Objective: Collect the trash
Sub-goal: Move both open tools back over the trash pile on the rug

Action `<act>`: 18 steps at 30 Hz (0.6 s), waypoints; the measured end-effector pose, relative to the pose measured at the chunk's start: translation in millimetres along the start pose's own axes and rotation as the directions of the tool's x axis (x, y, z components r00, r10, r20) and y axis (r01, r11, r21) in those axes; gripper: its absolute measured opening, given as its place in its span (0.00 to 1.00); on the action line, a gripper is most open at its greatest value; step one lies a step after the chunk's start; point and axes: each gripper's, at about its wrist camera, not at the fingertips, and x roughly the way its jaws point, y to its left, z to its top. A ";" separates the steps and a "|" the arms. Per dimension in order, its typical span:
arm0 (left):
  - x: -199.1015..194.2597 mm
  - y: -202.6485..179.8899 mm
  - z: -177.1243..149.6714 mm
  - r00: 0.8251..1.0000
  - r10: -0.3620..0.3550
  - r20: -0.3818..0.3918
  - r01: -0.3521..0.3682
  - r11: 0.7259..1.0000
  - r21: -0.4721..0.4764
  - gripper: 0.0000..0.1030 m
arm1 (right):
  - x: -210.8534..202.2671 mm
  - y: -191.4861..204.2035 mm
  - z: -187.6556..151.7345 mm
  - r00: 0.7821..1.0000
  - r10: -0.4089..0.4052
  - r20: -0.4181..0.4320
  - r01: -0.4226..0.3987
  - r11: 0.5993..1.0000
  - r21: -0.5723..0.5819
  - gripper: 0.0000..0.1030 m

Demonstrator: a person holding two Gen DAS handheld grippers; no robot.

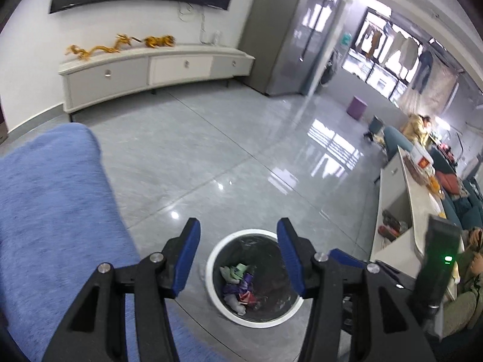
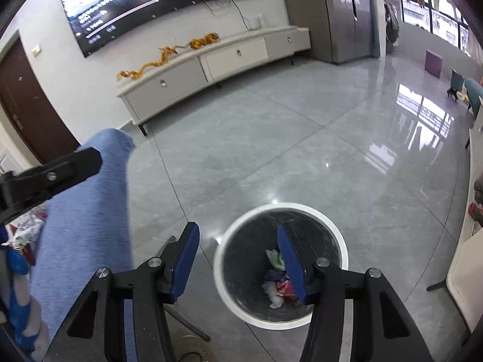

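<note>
Left to right: blue cushion [image 1: 57, 211] at far left; left claw [image 1: 238, 259] apart, empty; right claw [image 2: 238, 264] apart, empty; bin [image 2: 338, 238] below on floor, trash [image 2: 276, 283] inside. Risk: leftover wrappers [image 2: 27, 229] at left missed, claw clipping bin rim.

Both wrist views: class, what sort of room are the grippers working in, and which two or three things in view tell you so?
Most likely a home living room. A large wall-mounted screen hangs above a long low white cabinet with drawers, the floor is glossy grey tile, and a white-rimmed waste bin holding crumpled wrappers stands on it.
</note>
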 end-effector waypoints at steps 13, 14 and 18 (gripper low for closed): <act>-69.9 41.4 -9.9 0.981 0.142 0.134 -0.132 0.988 -0.080 0.58 | -47.1 47.0 0.3 0.994 0.030 0.105 -0.026 0.999 -0.044 0.51; -72.8 42.8 -10.7 0.979 0.149 0.138 -0.139 0.987 -0.080 0.58 | -48.2 48.3 -0.7 0.994 0.033 0.108 -0.028 0.999 -0.047 0.51; -81.1 47.8 -15.8 0.969 0.188 0.159 -0.176 0.980 -0.091 0.58 | -51.5 51.6 -4.9 0.993 0.030 0.118 -0.022 0.998 -0.066 0.51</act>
